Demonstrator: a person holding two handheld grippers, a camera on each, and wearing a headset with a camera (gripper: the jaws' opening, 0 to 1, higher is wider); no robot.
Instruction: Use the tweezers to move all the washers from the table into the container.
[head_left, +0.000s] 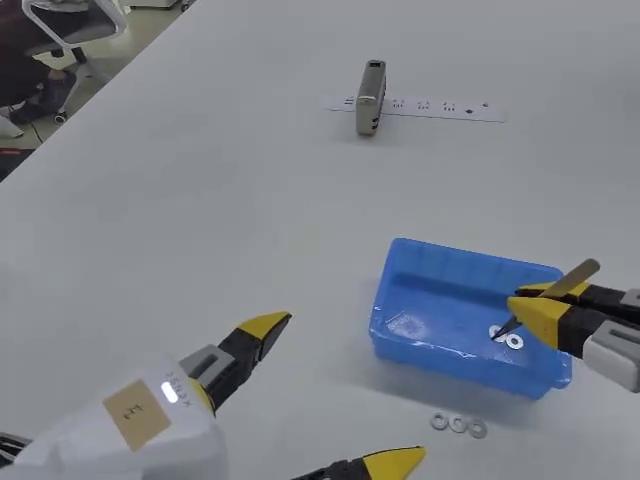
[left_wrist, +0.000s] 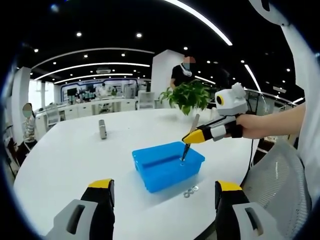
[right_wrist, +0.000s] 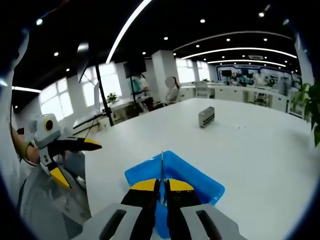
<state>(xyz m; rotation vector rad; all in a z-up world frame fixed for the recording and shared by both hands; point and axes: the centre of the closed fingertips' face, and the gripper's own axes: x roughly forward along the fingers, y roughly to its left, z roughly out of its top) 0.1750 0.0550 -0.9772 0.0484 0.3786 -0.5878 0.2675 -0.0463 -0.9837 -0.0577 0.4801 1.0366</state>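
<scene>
While we look down from the head, blue container (head_left: 455, 362): an open tray on the white table (head_left: 200, 200).
Inner washers (head_left: 510, 340): pale, on the floor at the container's right end.
Table washers (head_left: 458, 424): three in a row, just beside the container's near wall.
Right gripper (head_left: 528, 305): over the container's right end, jaws pressed on the tweezers (head_left: 578, 274). Our right gripper view makes this plain, with the thin blade between the yellow tips.
Tweezers tip: inside the container, by the inner washers. Whether it pinches one we cannot tell, it is too small.
Left gripper (head_left: 354, 387): in front of the container, jaws wide apart, nothing between them.
Left gripper view: the tweezers slant down into the container, and a hand (left_wrist: 252, 126) is behind that gripper.
Beyond the container: a grey device (head_left: 371, 97) stands across a flat power strip (head_left: 440, 107), well apart.
Cut off: the right gripper's body, at the edge of the head view.
</scene>
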